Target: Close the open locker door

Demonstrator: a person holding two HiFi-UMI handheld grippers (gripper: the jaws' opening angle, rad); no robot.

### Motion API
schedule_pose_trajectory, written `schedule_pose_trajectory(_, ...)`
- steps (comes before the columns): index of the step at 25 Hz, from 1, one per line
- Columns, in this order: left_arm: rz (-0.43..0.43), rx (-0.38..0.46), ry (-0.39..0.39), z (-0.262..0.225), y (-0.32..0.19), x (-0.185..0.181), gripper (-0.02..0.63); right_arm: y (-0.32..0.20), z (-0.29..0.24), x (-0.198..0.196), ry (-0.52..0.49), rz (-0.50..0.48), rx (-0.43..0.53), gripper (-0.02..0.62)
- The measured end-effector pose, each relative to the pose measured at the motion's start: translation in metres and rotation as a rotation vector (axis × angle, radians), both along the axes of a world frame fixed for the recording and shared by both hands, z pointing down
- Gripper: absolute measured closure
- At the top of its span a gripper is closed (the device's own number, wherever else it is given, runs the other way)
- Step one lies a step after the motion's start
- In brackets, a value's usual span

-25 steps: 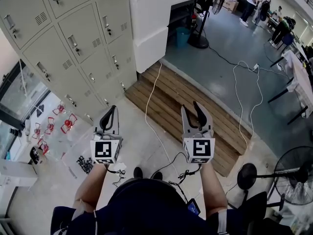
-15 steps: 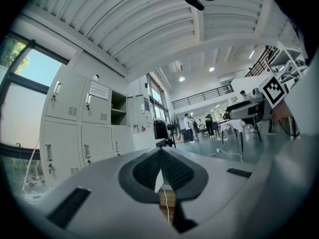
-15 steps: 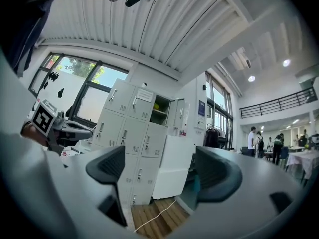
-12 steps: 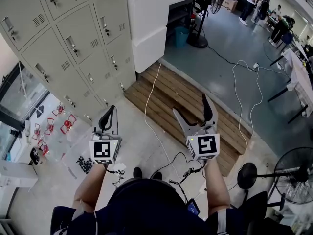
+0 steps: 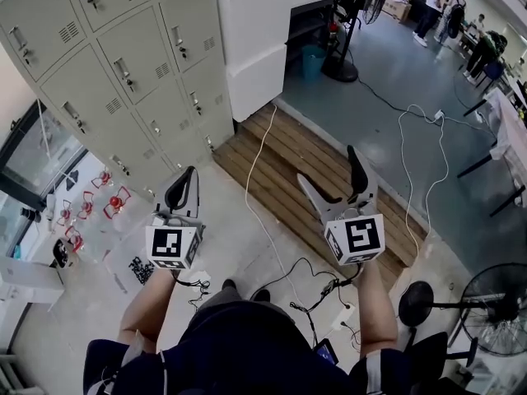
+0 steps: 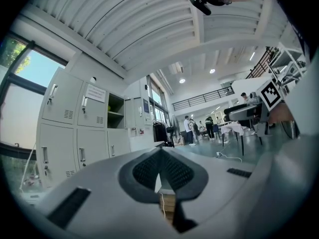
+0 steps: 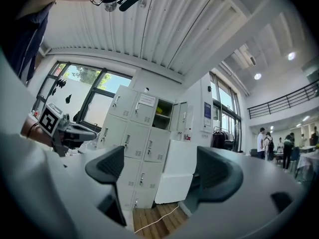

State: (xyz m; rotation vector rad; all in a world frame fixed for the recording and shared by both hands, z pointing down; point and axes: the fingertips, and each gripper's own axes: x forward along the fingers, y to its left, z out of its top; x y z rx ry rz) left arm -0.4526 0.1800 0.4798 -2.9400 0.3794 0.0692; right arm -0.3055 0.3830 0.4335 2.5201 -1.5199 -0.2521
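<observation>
The right gripper (image 7: 160, 159) has its fingers spread wide, having just been opening, with nothing between them; the left gripper (image 6: 160, 152) has its fingers pressed together on nothing. The open locker door (image 7: 178, 116) stands well beyond and above the right fingertips, in the upper row of the grey locker bank (image 7: 134, 143), swung out above a white block (image 7: 174, 176). A raised wooden platform (image 5: 288, 151) lies below and ahead of the fingertips, so the approach could end in a stumble. The door, seemingly hinged on its far edge though small here, may also rebound if shoved hard.
</observation>
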Motion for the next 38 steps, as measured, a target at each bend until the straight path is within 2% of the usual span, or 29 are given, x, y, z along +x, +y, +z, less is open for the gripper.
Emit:
schedule_pose_trajectory(7, 0.0, -0.017, 0.018, -0.01, -0.01, 0.03, 0.603, -0.01, -0.002, 0.03, 0.005, -0.008, -0.021, 0.13)
schedule_pose_trajectory(13, 0.019, -0.023, 0.022, -0.002, -0.039, 0.083, 0.603, -0.05, 0.013, 0.073, 0.002, -0.025, -0.035, 0.132)
schedule_pose_trajectory(18, 0.031, -0.032, 0.014, 0.002, -0.081, 0.141, 0.603, -0.101, 0.014, 0.126, 0.011, -0.051, -0.025, 0.134)
schedule_pose_trajectory(26, 0.018, 0.014, 0.036, -0.035, -0.162, 0.227, 0.603, -0.195, -0.043, 0.221, 0.055, -0.123, 0.043, 0.141)
schedule_pose_trajectory(33, 0.011, -0.001, 0.038, -0.046, -0.201, 0.283, 0.603, -0.235, -0.067, 0.288, 0.076, -0.132, 0.026, 0.141)
schedule_pose_trajectory(38, -0.031, -0.002, 0.043, -0.05, -0.217, 0.323, 0.603, -0.257, -0.073, 0.335, 0.073, -0.17, 0.027, 0.141)
